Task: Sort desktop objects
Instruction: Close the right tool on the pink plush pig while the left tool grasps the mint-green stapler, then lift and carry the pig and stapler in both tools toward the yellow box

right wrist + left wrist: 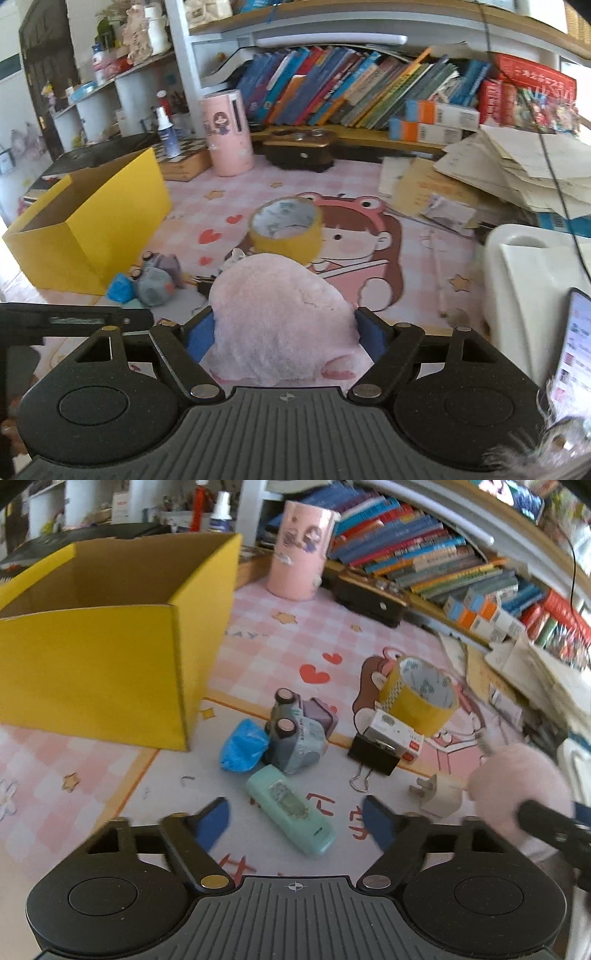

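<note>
A pink checked desk mat (280, 642) carries a yellow box (92, 664), toy truck (299, 734) and tape roll (417, 698).

Counter (424, 258): covered by a pink checked cartoon mat (354, 236). Behind it, a white shelf unit (184, 74); a row of leaning books (351, 88); stacked papers (517, 166) at right. Dark door (40, 62) far left. Soft daylight throughout.

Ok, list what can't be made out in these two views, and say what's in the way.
- Yellow box floor: left wrist view, its front wall hides it.
- Binder clip: right wrist view, almost wholly behind the pink plush in the right gripper.
- Plush's face: neither view shows it; cut by the right edge in the left wrist view.
- Book titles: too small and blurred.
- Green case label: blurred under the left gripper.
</note>
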`<state>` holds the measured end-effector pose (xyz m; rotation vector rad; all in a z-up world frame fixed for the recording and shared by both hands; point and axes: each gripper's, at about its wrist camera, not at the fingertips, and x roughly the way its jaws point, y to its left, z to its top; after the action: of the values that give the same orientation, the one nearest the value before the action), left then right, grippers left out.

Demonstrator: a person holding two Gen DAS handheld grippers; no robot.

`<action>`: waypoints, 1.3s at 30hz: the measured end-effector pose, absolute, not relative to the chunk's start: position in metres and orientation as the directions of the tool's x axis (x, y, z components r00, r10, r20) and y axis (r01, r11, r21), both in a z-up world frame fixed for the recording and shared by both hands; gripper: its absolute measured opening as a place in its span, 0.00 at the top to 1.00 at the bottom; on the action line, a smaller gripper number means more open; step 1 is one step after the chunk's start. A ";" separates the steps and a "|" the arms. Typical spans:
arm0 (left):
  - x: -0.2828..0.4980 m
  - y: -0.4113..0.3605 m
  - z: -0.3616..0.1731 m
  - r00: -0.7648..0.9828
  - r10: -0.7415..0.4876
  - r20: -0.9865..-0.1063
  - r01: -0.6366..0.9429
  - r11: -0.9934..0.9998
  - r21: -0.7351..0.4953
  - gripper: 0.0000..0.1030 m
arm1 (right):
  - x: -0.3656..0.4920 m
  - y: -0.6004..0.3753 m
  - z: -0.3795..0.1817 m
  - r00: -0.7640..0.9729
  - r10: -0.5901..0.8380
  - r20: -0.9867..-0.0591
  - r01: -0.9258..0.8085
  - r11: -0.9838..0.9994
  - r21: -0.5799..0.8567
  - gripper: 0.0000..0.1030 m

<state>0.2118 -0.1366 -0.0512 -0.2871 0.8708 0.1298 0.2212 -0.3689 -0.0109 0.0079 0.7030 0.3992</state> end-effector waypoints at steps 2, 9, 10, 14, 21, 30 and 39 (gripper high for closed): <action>0.219 -0.142 -0.055 0.635 0.009 -0.772 -0.220 0.961 -0.169 0.49 | 0.218 -0.373 -0.009 0.702 0.348 -0.621 -0.344 0.930 0.132 0.25; 0.221 -0.153 -0.061 0.625 -0.001 -0.781 -0.141 0.983 -0.114 0.77 | 0.207 -0.379 -0.007 0.714 0.332 -0.617 -0.335 0.935 0.114 0.25; 0.219 -0.155 -0.060 0.624 -0.007 -0.781 -0.130 0.985 -0.113 0.77 | 0.207 -0.379 -0.006 0.715 0.329 -0.617 -0.331 0.936 0.116 0.25; 0.213 -0.157 -0.051 0.643 -0.048 -0.765 -0.095 0.985 -0.141 0.77 | 0.207 -0.380 -0.006 0.716 0.327 -0.617 -0.317 0.939 0.130 0.25; 0.193 -0.151 -0.017 0.711 -0.116 -0.694 -0.071 0.969 -0.235 0.77 | 0.207 -0.373 -0.002 0.711 0.362 -0.602 -0.347 0.926 0.147 0.25; 0.163 -0.134 -0.002 0.742 -0.108 -0.662 -0.109 0.954 -0.278 0.77 | 0.204 -0.348 0.000 0.675 0.438 -0.594 -0.431 0.887 0.164 0.25; 0.144 -0.111 -0.001 0.769 -0.109 -0.630 -0.135 0.935 -0.327 0.77 | 0.190 -0.322 0.003 0.649 0.460 -0.605 -0.487 0.863 0.135 0.25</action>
<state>0.1442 -0.1112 -0.0005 -0.3685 0.6973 0.0144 0.1900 -0.3222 0.0031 -0.0412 0.6761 0.5382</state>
